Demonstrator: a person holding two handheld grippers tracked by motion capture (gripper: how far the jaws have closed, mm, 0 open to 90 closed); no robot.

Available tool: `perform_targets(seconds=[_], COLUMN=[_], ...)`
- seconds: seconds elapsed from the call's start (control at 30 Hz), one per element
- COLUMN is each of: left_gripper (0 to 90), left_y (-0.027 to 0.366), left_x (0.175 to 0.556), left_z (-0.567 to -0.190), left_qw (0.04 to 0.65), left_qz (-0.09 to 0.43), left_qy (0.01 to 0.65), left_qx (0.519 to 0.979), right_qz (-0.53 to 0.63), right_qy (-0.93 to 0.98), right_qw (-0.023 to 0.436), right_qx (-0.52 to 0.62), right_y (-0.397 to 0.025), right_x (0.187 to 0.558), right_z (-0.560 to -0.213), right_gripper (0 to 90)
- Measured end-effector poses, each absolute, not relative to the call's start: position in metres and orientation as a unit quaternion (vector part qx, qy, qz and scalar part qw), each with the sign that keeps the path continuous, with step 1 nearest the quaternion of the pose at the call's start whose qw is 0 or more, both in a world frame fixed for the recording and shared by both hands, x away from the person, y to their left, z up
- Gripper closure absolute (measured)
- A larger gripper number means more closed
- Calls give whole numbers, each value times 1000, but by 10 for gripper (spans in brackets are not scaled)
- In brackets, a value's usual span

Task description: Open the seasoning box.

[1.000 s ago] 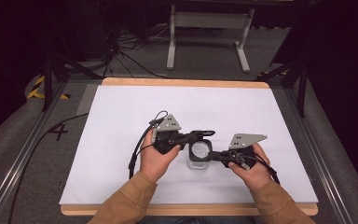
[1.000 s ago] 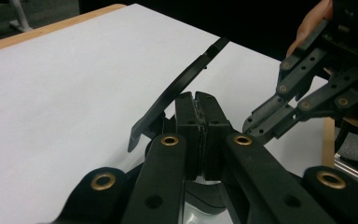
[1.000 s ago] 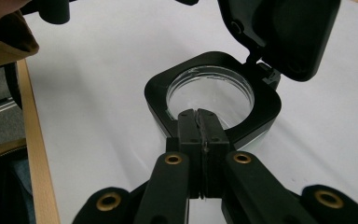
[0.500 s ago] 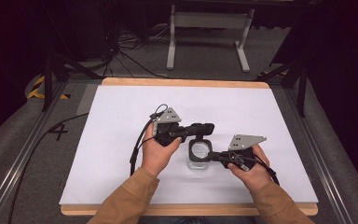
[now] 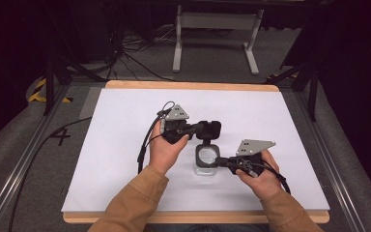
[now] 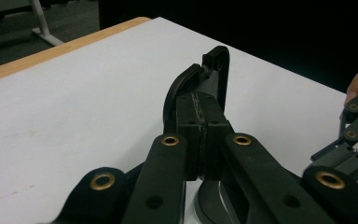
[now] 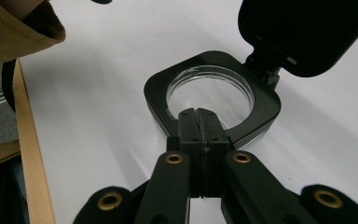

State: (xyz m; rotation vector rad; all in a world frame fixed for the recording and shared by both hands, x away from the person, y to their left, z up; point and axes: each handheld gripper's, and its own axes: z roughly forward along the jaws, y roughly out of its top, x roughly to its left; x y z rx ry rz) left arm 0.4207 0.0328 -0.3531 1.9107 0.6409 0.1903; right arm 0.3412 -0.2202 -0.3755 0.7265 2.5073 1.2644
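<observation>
White surface (image 5: 125,145) carries a clear box (image 5: 206,159) whose black rim the right tongs (image 5: 221,161) grip, while the left tongs (image 5: 207,129) clench its hinged lid (image 5: 211,129), swung open just beyond; opening looks nearly finished.

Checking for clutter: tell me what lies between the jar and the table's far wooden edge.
Beyond the jar comes its raised lid, held by the left gripper; past that, bare white tabletop up to the wooden edge, per the high view.
</observation>
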Motion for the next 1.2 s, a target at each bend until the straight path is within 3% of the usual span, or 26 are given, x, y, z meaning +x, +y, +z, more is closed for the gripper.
perform_targets(seconds=[0.6, 1.0, 1.2], left_gripper=[895, 819, 773], left_y=[32, 55, 74], left_x=[423, 403, 387], left_z=[-354, -336, -326], left_qw=[532, 539, 511], left_qz=[72, 43, 66], left_qy=[273, 266, 267], left_qx=[798, 798, 814], right_qz=[440, 431, 453], right_qy=[853, 859, 848], right_qw=[128, 118, 114], right_qx=[250, 249, 249], right_y=[-221, -220, -229], right_x=[339, 340, 342], right_z=[-378, -374, -365], right_gripper=[900, 900, 868])
